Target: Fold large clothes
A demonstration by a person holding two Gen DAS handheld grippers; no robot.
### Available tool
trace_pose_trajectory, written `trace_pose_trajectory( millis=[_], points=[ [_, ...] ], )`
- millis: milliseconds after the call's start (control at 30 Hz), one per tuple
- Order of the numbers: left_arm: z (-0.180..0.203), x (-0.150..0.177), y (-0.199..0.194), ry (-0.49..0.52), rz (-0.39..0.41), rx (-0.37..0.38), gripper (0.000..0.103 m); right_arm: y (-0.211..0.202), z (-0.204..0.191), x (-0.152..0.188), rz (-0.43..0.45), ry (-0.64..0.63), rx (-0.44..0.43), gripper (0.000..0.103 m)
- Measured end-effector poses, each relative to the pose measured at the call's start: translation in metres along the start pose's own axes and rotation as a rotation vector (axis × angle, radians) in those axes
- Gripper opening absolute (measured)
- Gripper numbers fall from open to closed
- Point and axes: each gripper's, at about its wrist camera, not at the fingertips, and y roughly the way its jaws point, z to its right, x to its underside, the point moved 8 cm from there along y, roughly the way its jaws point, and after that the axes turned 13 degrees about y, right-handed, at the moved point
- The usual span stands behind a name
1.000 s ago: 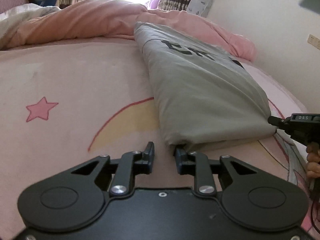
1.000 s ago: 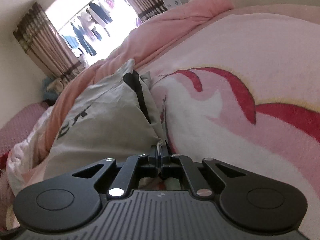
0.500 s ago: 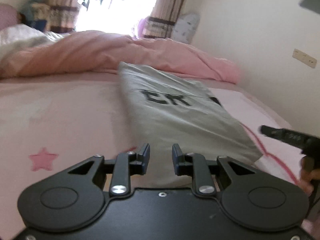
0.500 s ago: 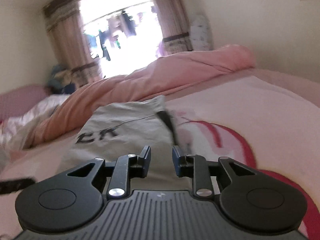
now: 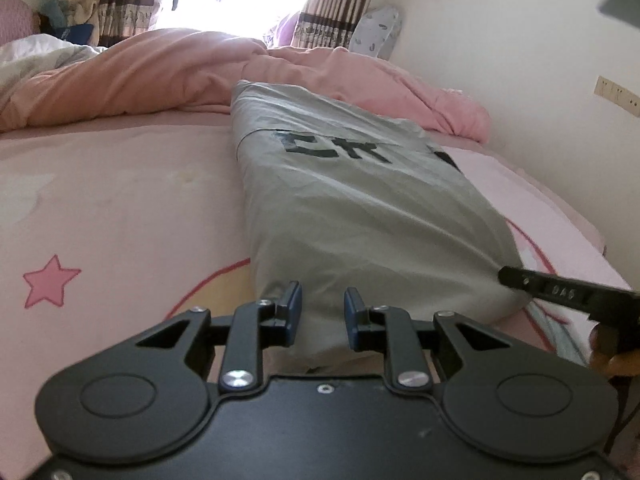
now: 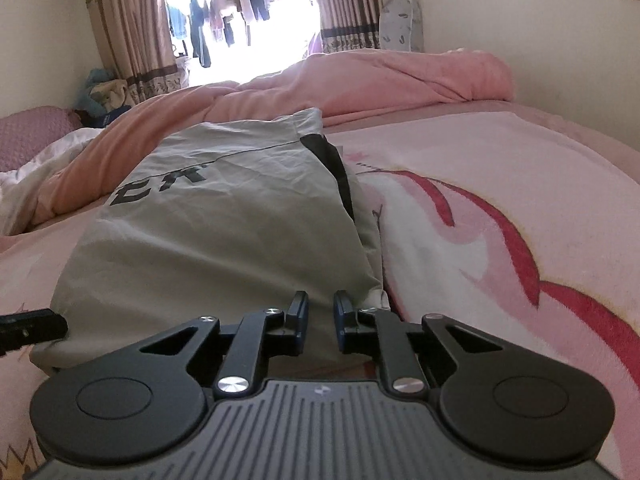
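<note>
In the left wrist view, from the left of the frame, I see one pink star (image 5: 48, 282) printed on the bed sheet (image 5: 120, 200), then my left gripper (image 5: 322, 312) at the bottom centre with its jaws apart and nothing pinched; the near end of the garment (image 5: 360, 216) shows through the gap, but the pads do not press on it. The one grey garment, folded into a long strip with dark letters (image 5: 340, 148) on top, lies on the bed and runs from just ahead of that gripper away toward the pink quilt (image 5: 160, 68) and window at the top of the frame, so its long axis lines up with the way both tools point. At the right edge of that view my right gripper (image 5: 520, 280) pokes in beside the strip's near right corner. In the right wrist view the right gripper (image 6: 321, 314) sits at the bottom centre; its jaws have just been closing but stand apart, empty, over the strip's near right corner. I count two grippers, one garment, one quilt. I judge both tools about equally near the near end, one to each corner; a next fold would likely carry that end away toward the lettering.
</note>
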Motion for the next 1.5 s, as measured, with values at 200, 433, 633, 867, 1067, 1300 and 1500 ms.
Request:
trace_pose_trajectory(
  millis=[200,433,633,867,1067,1300,1500],
  points=[
    [0.002,-0.002,0.001,0.017,-0.009,-0.021,0.021,-0.003,0.001,-0.004,-0.014,0.004,0.006,0.015],
    [-0.005,-0.055,-0.007,0.021,0.029,-0.013,0.022,-0.010,-0.019,-0.050,0.067,-0.015,-0.044,0.017],
    [-0.010,-0.062,0.033,0.018,-0.030,-0.011,0.022,0.032,-0.028,-0.060,0.043,-0.052,-0.006,0.017],
    [-0.013,-0.041,0.055,0.040,-0.039,-0.014,0.022,0.054,-0.013,-0.049,0.025,-0.034,0.011,0.016],
    [-0.006,-0.050,0.030,-0.014,0.002,0.032,0.023,0.021,-0.014,-0.052,0.040,-0.014,-0.026,0.018],
    [0.020,-0.024,-0.010,-0.001,0.024,0.077,0.025,-0.023,-0.021,-0.022,0.026,-0.101,-0.091,0.018],
    [0.025,-0.002,0.006,-0.015,-0.018,0.082,0.026,-0.013,-0.007,0.004,-0.034,-0.098,-0.050,0.018]
  ],
)
